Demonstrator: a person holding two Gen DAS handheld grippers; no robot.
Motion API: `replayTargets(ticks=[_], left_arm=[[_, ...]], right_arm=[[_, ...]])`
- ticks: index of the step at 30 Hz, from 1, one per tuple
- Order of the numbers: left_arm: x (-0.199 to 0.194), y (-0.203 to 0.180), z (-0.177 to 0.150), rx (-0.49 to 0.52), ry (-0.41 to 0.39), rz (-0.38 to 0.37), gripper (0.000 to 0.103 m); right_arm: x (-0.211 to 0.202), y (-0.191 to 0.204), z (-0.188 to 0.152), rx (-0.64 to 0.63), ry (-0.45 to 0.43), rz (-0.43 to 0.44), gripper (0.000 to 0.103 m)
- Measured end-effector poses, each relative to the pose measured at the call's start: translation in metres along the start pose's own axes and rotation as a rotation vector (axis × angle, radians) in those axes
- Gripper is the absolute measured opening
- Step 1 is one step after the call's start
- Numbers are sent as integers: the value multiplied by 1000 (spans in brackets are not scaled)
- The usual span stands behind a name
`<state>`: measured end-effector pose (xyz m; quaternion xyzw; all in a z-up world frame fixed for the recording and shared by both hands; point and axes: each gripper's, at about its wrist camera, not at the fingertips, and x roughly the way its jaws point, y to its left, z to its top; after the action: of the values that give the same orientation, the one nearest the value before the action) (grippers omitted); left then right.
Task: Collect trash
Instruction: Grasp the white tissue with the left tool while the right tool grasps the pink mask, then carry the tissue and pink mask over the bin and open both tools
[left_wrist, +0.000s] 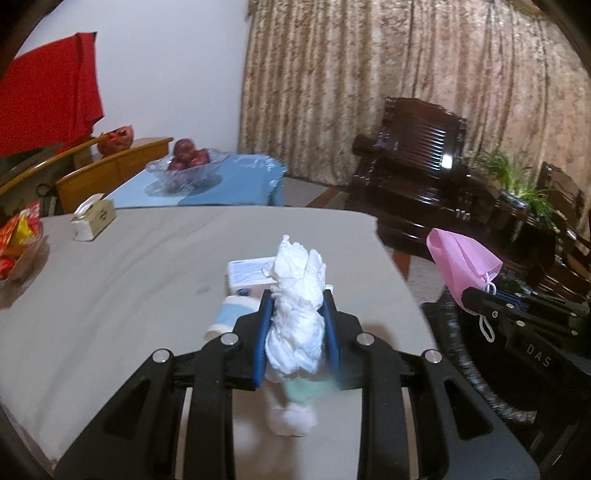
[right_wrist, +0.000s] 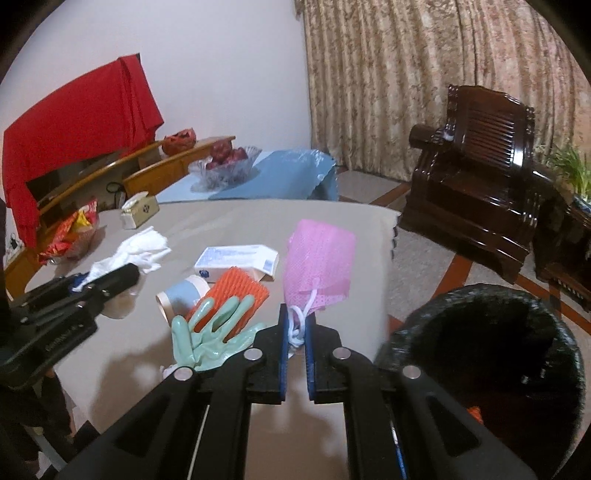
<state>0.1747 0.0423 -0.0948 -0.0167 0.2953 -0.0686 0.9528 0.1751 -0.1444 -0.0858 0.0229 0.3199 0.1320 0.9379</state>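
A black-lined bin (right_wrist: 491, 354) stands on the floor just off the table's (right_wrist: 207, 221) right edge; deep inside it shows one small orange scrap, the rest too dark to read. A glass bowl (right_wrist: 225, 168) on the blue-covered side table holds red apples, their number unclear. One tissue box (right_wrist: 139, 211) sits at the far left of the table, beside a clear dish of red and yellow packets (right_wrist: 70, 232).

The left gripper (left_wrist: 298, 317) is clamped on one crumpled white tissue (left_wrist: 297, 295), held above the table. The right gripper (right_wrist: 296, 325) is nearly closed, pinching the white ear loops of one pink mask (right_wrist: 319, 264), which stands up from its tips near the table's right edge, beside the bin.

Loose on the table: one white carton (right_wrist: 236, 258), one tape roll (right_wrist: 183, 297), one orange foam net (right_wrist: 231, 295) and one green glove (right_wrist: 210, 338) lying partly over the net
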Motion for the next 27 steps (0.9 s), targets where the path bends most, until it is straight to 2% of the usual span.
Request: replayTargets(ticks=[9,27], left_arm=[[-5,-59,2,43,-7,-111,25],[5,-167,-1,154,-13,-316,25]], right_arm=[[-51,-34,-2,20,-43,-70,8],[-108,-121,-34,123,-64,-256,8]])
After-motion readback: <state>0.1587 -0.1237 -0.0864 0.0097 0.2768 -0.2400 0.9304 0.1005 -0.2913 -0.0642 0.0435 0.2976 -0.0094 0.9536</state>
